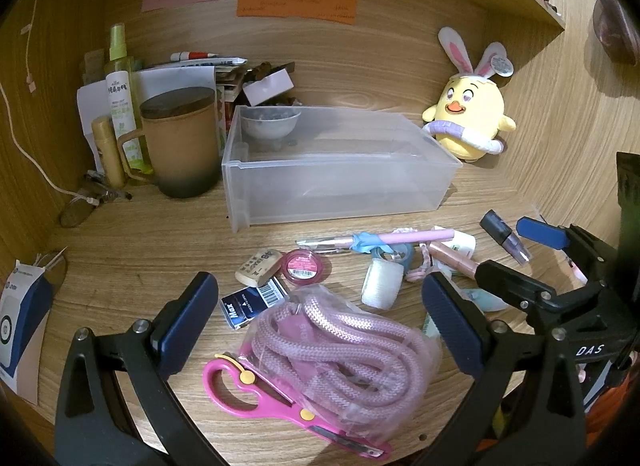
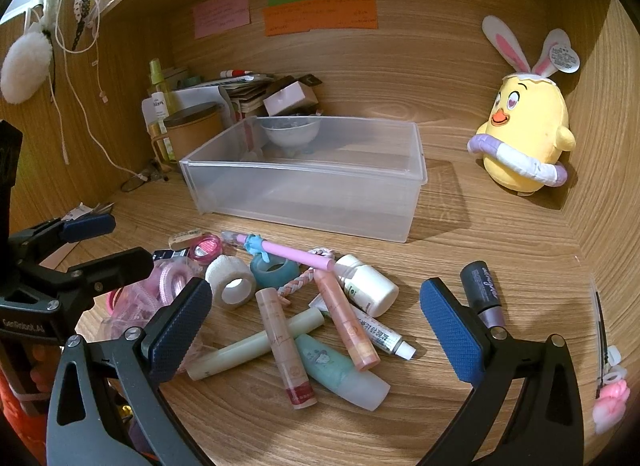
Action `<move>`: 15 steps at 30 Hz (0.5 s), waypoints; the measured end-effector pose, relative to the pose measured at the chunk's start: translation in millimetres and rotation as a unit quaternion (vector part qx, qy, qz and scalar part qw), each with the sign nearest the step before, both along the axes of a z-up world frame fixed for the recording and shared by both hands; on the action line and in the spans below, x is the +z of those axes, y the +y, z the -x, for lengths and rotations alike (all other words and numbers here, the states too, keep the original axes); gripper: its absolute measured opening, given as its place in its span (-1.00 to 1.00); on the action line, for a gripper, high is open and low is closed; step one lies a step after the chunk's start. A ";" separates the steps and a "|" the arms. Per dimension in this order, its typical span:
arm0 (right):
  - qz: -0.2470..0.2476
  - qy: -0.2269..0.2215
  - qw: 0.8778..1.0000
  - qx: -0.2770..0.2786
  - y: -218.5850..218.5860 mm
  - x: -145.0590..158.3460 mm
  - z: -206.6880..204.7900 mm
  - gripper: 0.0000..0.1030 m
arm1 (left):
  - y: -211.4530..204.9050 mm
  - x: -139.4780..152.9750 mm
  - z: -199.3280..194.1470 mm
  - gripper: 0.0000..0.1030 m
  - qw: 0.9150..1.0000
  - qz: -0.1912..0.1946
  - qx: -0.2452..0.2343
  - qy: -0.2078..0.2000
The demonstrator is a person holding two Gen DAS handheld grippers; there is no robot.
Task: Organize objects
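Left gripper (image 1: 320, 326): jaws spread wide, empty, above bagged pink rope (image 1: 340, 350) and pink scissors (image 1: 260, 390). Right gripper (image 2: 316, 330): jaws spread wide, empty, over pile of cosmetic tubes (image 2: 288, 346). Clear plastic bin (image 2: 304, 201) behind pile on wooden desk (image 2: 500, 250); yellow chick plush (image 2: 524, 133) at far right.

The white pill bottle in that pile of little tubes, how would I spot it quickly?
Start at the clear plastic bin on the wooden desk and come toward the pile of small items in front of it. At the pile's right side, just past the tip of the pink pen, the white pill bottle lies on its side. It is short and fat; its neighbours are slim tubes.
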State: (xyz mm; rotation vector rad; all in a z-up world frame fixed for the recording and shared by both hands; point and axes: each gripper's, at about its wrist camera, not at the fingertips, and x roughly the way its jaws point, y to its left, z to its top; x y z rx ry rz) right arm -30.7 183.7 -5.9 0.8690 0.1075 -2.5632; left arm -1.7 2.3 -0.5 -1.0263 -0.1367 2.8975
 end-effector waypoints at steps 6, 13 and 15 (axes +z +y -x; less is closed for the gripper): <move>0.000 0.002 1.000 0.008 -2.1 0.8 -2.2 1.00 | -0.5 -0.5 0.0 1.00 1.000 -0.001 -0.001 -0.001; -0.003 0.000 1.000 0.011 -1.9 -1.2 0.4 1.00 | -5.9 -5.8 1.5 1.00 1.000 -0.018 -0.007 -0.010; -0.001 -0.002 1.000 0.009 0.7 -1.7 1.9 1.00 | -8.3 -5.9 1.3 0.99 1.000 -0.017 -0.004 -0.008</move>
